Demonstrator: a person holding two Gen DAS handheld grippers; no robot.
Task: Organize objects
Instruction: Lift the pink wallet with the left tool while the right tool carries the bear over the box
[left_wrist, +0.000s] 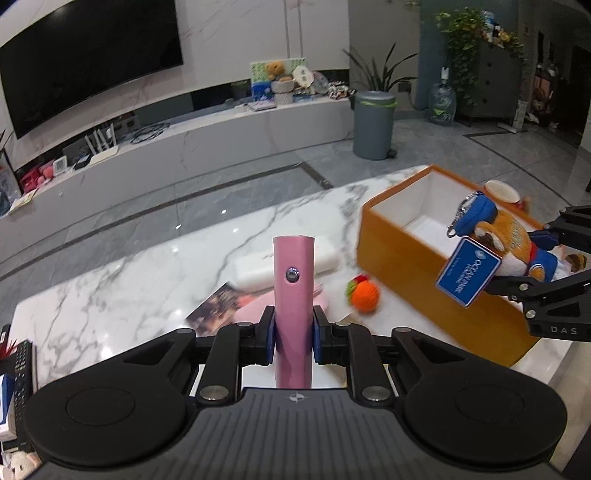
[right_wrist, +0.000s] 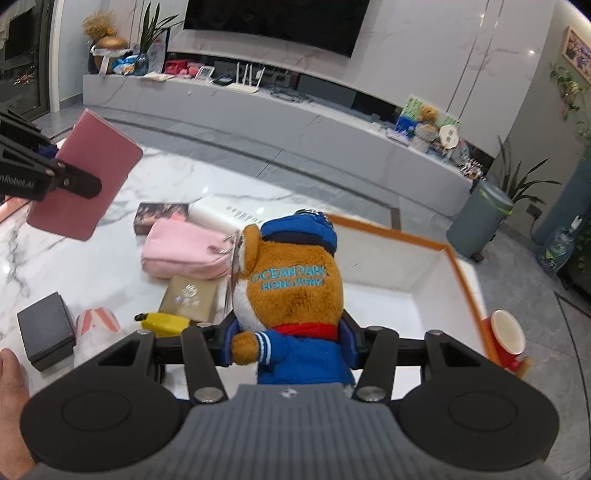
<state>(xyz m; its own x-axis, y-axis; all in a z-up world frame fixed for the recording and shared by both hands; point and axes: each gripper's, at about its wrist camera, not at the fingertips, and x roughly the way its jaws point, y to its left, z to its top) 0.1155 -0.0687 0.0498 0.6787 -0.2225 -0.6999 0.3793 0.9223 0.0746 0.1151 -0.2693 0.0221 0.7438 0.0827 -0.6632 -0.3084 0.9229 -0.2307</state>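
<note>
My left gripper (left_wrist: 293, 341) is shut on a pink leather case (left_wrist: 293, 295), held edge-on above the marble table (left_wrist: 110, 295). The case shows flat in the right wrist view (right_wrist: 88, 173), up at the left. My right gripper (right_wrist: 291, 343) is shut on a brown plush bear (right_wrist: 291, 288) in a blue cap and jacket, held over the near rim of the open orange box (right_wrist: 469, 266). In the left wrist view the bear (left_wrist: 509, 236) hangs over the box (left_wrist: 399, 254) with a blue tag (left_wrist: 467, 277) dangling.
On the table lie a pink pouch (right_wrist: 181, 251), a white case (left_wrist: 258, 266), a dark card (right_wrist: 159, 216), a gold box (right_wrist: 188, 299), a yellow object (right_wrist: 166, 323), a black box (right_wrist: 46, 328), an orange knitted fruit (left_wrist: 364, 295). A red cup (right_wrist: 508, 338) stands right of the box.
</note>
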